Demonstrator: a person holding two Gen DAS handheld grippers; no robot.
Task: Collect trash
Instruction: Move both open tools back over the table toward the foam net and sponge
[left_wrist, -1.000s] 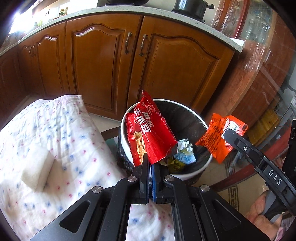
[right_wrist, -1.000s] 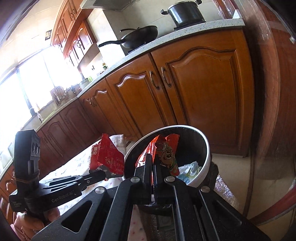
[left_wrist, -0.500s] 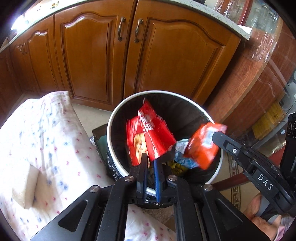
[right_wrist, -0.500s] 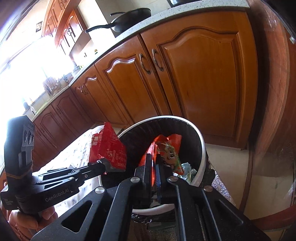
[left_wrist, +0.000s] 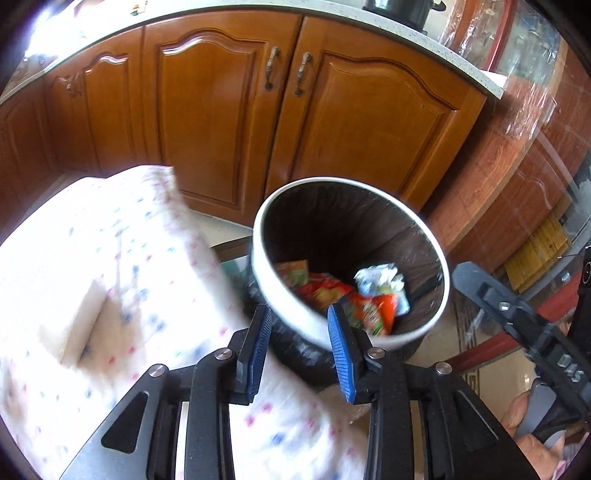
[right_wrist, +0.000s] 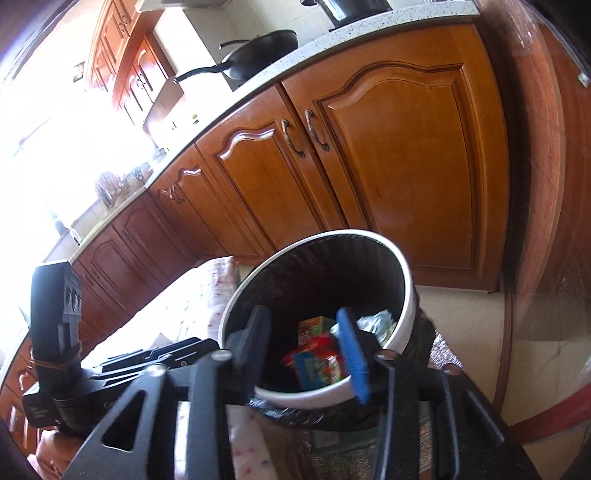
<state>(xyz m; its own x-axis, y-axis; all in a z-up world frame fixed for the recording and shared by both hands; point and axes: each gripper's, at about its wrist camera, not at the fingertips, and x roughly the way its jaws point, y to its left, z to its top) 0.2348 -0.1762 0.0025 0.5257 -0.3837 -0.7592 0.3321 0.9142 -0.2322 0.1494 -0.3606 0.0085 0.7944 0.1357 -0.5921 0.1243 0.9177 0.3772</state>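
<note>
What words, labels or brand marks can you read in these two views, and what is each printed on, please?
"DAS": on the side of the right claw, seen from the left wrist.
"G..": first letter only, on the left claw's body, seen from the right wrist; the rest is hidden.
Print on the wrappers in the trash bin: too blurred to read.

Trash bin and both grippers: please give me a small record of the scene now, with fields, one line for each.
bin: round white-rimmed trash bin with black liner, standing on the floor before brown wooden cabinet doors
bin contents: red and orange snack wrappers, crumpled white paper
left gripper: open, jaws have just been opening, nothing between them
right gripper: open, jaws have just been opening, nothing between them
beside bin: white cloth with small coloured dots
</note>
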